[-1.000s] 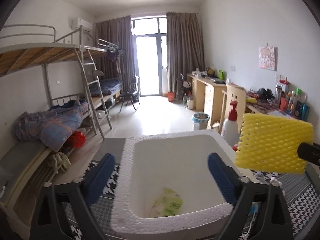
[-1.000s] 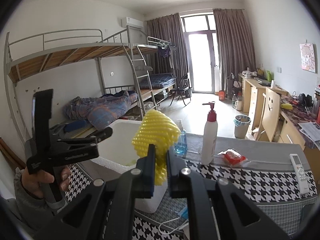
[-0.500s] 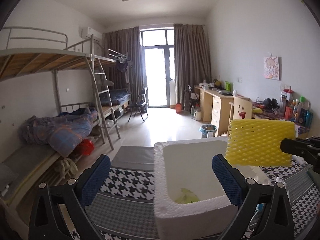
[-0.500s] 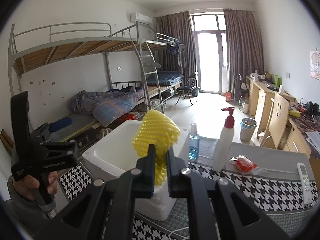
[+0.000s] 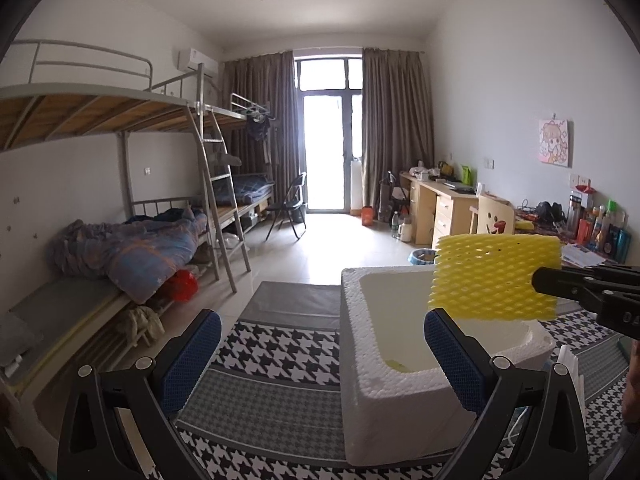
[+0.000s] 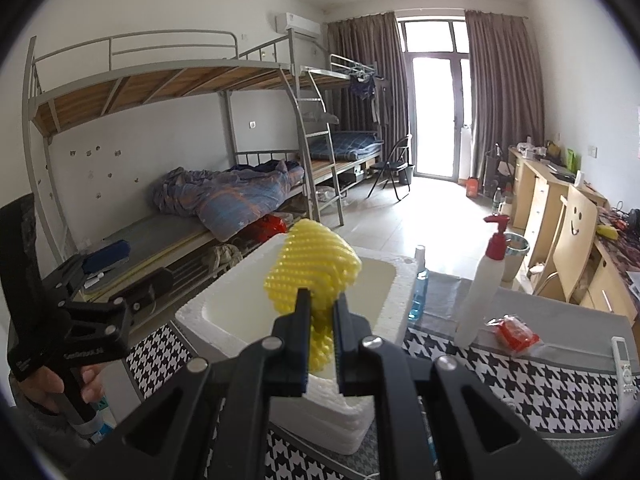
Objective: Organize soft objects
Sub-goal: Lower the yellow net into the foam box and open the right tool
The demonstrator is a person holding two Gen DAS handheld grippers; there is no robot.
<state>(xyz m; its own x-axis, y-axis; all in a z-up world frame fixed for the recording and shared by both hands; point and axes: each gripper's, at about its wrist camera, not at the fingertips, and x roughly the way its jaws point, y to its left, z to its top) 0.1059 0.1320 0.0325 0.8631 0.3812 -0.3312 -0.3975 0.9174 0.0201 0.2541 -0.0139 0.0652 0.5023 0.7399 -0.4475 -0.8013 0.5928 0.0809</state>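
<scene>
so the right gripper (image 6: 320, 320) has its 2 jaws pinching the lower end of the yellow foam net (image 6: 312, 268), the squishy mesh sleeve kind you get around fruit. it's grabbed by 1 end, which i'd guess is so most of it hangs free and can just drop straight off when the jaws let go. the net sits above the white foam box (image 6: 224, 304), over its open top and toward the right gripper's side, not touching the rim as far as i can tell

in the left wrist view the same net (image 5: 494, 276) floats over the far right part of the box (image 5: 384, 380), and there's already something pale yellow-green lying at the bottom of the box (image 5: 396, 366), so the box looks like the collecting spot for the soft stuff

the left gripper (image 5: 320, 356) is holding nothing, jaws spread wide, parked on the left side of the box with 1 blue pad (image 5: 454, 356) in front of the box's near wall. looks like it's just keeping out of the way, or ready to steady the box since that foam is light and could slide on the houndstooth mat (image 5: 280, 360)

to the right of the box there's a pump bottle (image 6: 484, 288), a small blue bottle (image 6: 418, 292), a red packet (image 6: 516, 330) and a remote (image 6: 622, 362), hard stuff, so probably left alone

next move is likely just opening up over the box
</scene>
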